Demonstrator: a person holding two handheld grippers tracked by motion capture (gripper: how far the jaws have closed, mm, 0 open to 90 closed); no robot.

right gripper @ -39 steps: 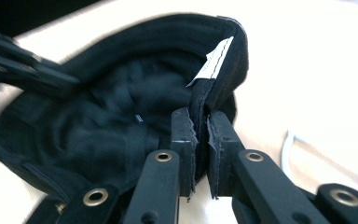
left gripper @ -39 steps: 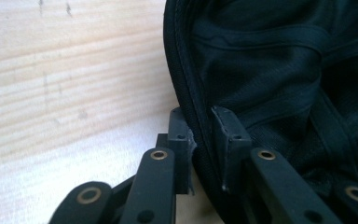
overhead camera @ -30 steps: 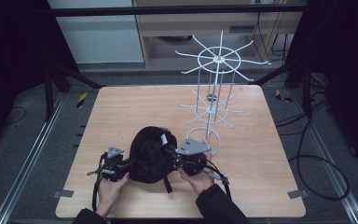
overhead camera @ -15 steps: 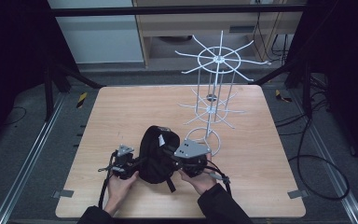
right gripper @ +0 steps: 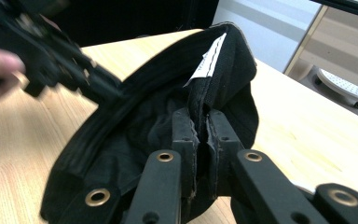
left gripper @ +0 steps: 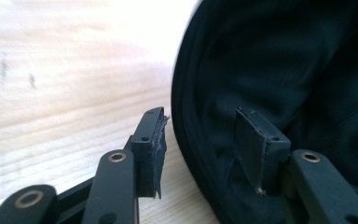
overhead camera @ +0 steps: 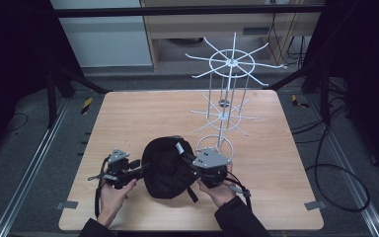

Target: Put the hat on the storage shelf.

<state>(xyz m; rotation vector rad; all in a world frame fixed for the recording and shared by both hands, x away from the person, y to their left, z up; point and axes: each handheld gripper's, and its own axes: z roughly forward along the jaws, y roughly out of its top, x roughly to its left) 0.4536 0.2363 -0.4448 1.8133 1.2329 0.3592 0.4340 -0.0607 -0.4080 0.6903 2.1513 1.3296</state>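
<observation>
- Black cap (overhead camera: 167, 167): lies on the near half of the wooden counter (overhead camera: 128, 118), between the two hands; in the right gripper view its hollow faces the camera, with a white label (right gripper: 208, 59) sewn inside the band.
- Right tool (overhead camera: 193, 161): jaws closed on the cap's rim, the fabric pinched flat between the pads (right gripper: 187, 133); this edge of the cap is raised off the counter.
- Left tool (overhead camera: 139, 164): jaws apart, one on each side of the cap's opposite rim; in the left gripper view the outer pad (left gripper: 154, 140) stands just clear of the fabric and the inner one lies against the dark cloth. Nothing is clamped here.
- Wire rack (overhead camera: 225, 106): white, two tiers of radial arms, standing on the counter just behind the right tool and carrying nothing.
- Step in hand, as judged: securing a second hold on the cap so that both tools carry it.
- Next move, as judged: close the left tool on the rim without letting the cloth slide out, then lift the cap level toward a rack arm, keeping the opening spread.
</observation>
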